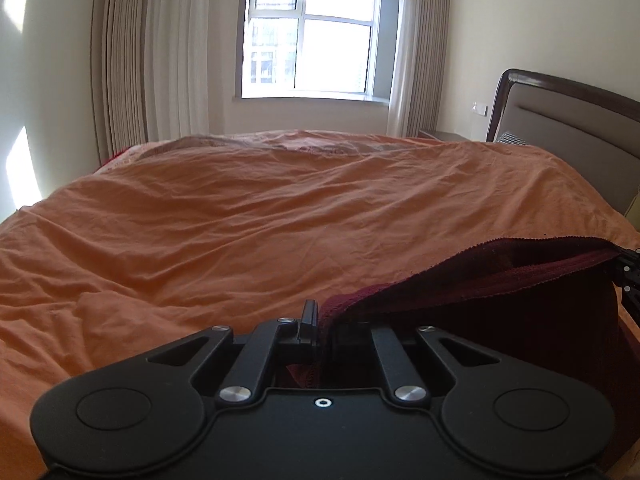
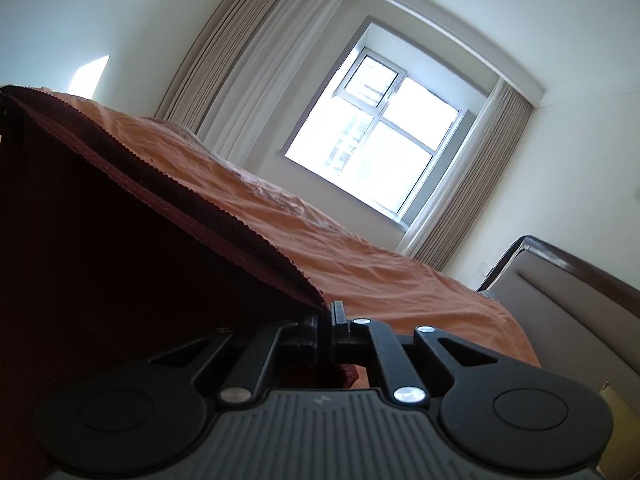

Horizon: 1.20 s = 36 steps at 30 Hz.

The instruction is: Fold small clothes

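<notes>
A dark red garment (image 1: 500, 280) hangs stretched between my two grippers above the orange bed cover (image 1: 240, 220). My left gripper (image 1: 320, 320) is shut on one corner of its top edge. The cloth runs right to my right gripper, whose black frame shows at the right edge of the left wrist view (image 1: 630, 276). In the right wrist view my right gripper (image 2: 326, 320) is shut on the other corner, and the garment (image 2: 120, 220) spreads away to the left. The garment's lower part is hidden behind the gripper bodies.
The bed fills the view, with a padded brown headboard (image 1: 572, 132) at the right and a bedside table (image 1: 444, 135) by it. A window (image 1: 310, 32) and beige curtains (image 1: 132, 56) stand behind the far edge of the bed.
</notes>
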Motion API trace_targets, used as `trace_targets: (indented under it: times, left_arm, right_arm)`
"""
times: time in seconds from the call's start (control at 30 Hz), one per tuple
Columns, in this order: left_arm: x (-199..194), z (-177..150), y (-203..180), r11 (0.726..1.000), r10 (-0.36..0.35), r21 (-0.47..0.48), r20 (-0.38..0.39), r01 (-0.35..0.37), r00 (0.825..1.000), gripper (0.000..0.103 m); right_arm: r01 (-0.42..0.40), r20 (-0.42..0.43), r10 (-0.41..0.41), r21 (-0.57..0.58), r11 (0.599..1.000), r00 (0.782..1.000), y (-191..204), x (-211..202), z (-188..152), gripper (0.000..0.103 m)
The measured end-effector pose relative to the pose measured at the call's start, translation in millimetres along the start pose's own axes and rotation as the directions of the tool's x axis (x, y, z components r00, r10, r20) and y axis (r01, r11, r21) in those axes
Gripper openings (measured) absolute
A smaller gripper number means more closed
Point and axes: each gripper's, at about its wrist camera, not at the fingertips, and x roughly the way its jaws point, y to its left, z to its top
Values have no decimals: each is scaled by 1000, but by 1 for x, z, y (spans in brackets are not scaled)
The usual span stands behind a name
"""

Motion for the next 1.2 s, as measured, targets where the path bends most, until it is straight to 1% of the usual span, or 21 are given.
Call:
trace_targets:
  times: [0.07,0.17,0.23,0.27,0.33,0.37,0.4,0.43,0.47,0.5,0.53,0.6,0.67,0.77,0.83,0.9,1.0,1.1,1.2]
  left_arm:
    - [23,-4,6,1000,-1,-30,-44,-1,999,6]
    - [44,-11,9,998,1,-63,-85,-6,996,8]
    - [48,-14,10,997,0,-78,-96,-8,995,14]
    - [50,-15,11,997,1,-82,-102,-9,995,16]
    - [51,-18,11,996,8,-89,-109,-17,994,22]
    - [52,-18,11,996,8,-93,-111,-18,994,29]
    - [52,-18,11,995,10,-96,-109,-21,994,39]
    - [52,-18,11,995,18,-99,-106,-28,994,46]
    - [52,-17,10,994,32,-100,-104,-42,994,60]
    - [51,-17,10,993,43,-102,-100,-54,994,68]
    - [49,-17,10,993,53,-103,-95,-62,994,72]
    - [47,-16,12,991,68,-109,-91,-78,993,87]
    - [43,-17,13,989,83,-112,-87,-93,993,94]
    - [34,-22,15,988,116,-95,-65,-122,991,102]
    - [31,-28,18,985,151,-68,-66,-156,986,102]
    - [30,-33,22,980,187,-58,-83,-192,979,102]
    - [17,-41,30,974,208,-76,-84,-214,975,102]
    - [2,-49,34,968,233,-79,-68,-238,970,102]
    - [-18,-57,35,960,261,-91,-53,-265,964,102]
  right_arm:
    - [-25,-47,25,1,1000,999,5,20,-7,6]
    - [-60,-97,62,29,998,993,6,39,-18,6]
    - [-77,-124,85,63,995,989,5,43,-27,10]
    - [-80,-135,90,73,994,987,9,32,-32,12]
    - [-88,-146,101,92,992,984,5,36,-33,15]
    - [-91,-153,106,100,991,983,4,37,-34,22]
    - [-91,-158,107,106,990,982,5,33,-33,40]
    - [-85,-162,103,112,990,981,3,30,-32,52]
    - [-79,-164,98,118,990,982,-1,26,-31,70]
    - [-76,-161,96,126,989,982,-3,25,-30,80]
    - [-72,-159,92,132,989,983,-5,25,-29,84]
    - [-46,-165,68,134,990,984,-10,25,-27,99]
    - [-6,-172,27,124,992,985,-14,24,-26,103]
    - [55,-210,-38,74,996,977,-18,25,-30,103]
    - [111,-264,-103,15,994,959,-18,28,-42,103]
    - [149,-308,-146,-14,989,940,-20,30,-55,103]
    - [214,-327,-196,20,977,925,-30,17,-69,103]
    - [248,-313,-213,78,966,926,-38,-9,-78,103]
    - [266,-280,-215,157,951,936,-41,-41,-80,103]
